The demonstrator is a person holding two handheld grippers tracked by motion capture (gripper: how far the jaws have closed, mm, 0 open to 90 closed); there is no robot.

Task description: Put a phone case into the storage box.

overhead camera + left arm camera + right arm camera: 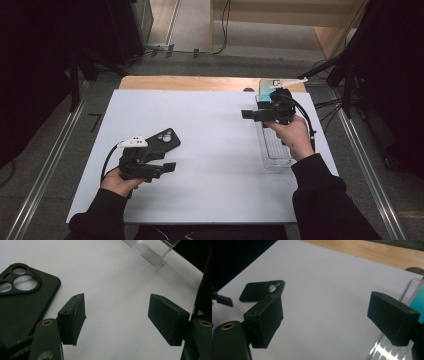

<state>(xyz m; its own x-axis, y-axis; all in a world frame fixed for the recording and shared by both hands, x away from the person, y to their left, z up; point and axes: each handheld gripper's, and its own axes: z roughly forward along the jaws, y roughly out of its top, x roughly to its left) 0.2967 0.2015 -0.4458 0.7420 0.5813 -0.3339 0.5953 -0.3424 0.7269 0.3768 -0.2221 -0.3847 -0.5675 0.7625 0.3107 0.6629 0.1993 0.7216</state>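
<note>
With both the left gripper [167, 167] and the right gripper [246, 114] spread wide and empty, the dark phone case [161, 141] lying flat just beyond the left one wants a low approach pinching its near edge, well left of the clear tray [274, 150].

i see a dark phone case [161, 141] lying flat on my left, camera cutouts up, and a clear tray [274, 145] at the right edge.
</note>
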